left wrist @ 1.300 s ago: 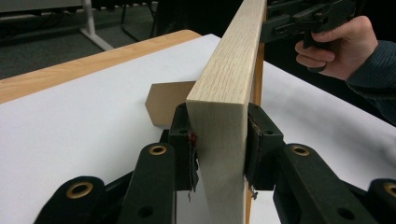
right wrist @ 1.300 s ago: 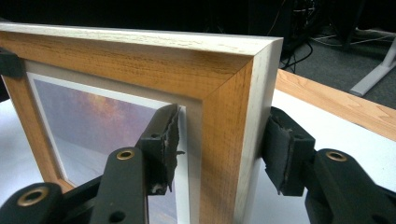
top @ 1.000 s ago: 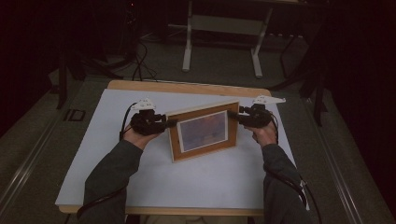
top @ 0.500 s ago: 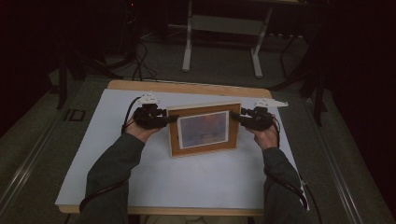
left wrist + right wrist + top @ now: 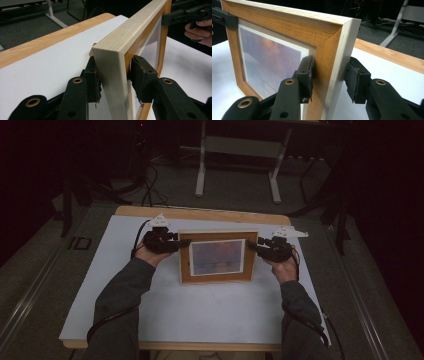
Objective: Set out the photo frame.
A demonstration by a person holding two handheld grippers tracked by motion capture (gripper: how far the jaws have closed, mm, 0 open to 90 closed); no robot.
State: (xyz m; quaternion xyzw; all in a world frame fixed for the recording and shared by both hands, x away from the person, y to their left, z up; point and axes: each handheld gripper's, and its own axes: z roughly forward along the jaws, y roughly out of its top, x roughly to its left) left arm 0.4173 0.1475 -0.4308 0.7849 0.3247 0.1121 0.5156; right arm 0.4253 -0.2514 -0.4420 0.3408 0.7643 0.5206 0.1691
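Observation:
A wooden picture frame (image 5: pixel 218 257) with a bluish-orange print stands upright over the white tabletop (image 5: pixel 200 315), its face toward the person. My left gripper (image 5: pixel 181 243) is shut on the frame's left side rail. In the left gripper view both pads (image 5: pixel 91 81) press the pale wood of the frame (image 5: pixel 135 27). My right gripper (image 5: pixel 253 246) is shut on the right side rail; its jaws (image 5: pixel 328 77) straddle the frame (image 5: pixel 287 27) front and back. I cannot tell whether the frame's lower edge touches the table.
The white sheet covers a wooden table whose bare far edge (image 5: pixel 200 213) shows behind the frame. A metal stand (image 5: pixel 240 150) and cables (image 5: pixel 150 185) lie on the dark floor beyond. Both forearms come in from the bottom.
The frame has swung from a skewed tilt to level and square to the person. Both grippers kept their hold and moved with it.

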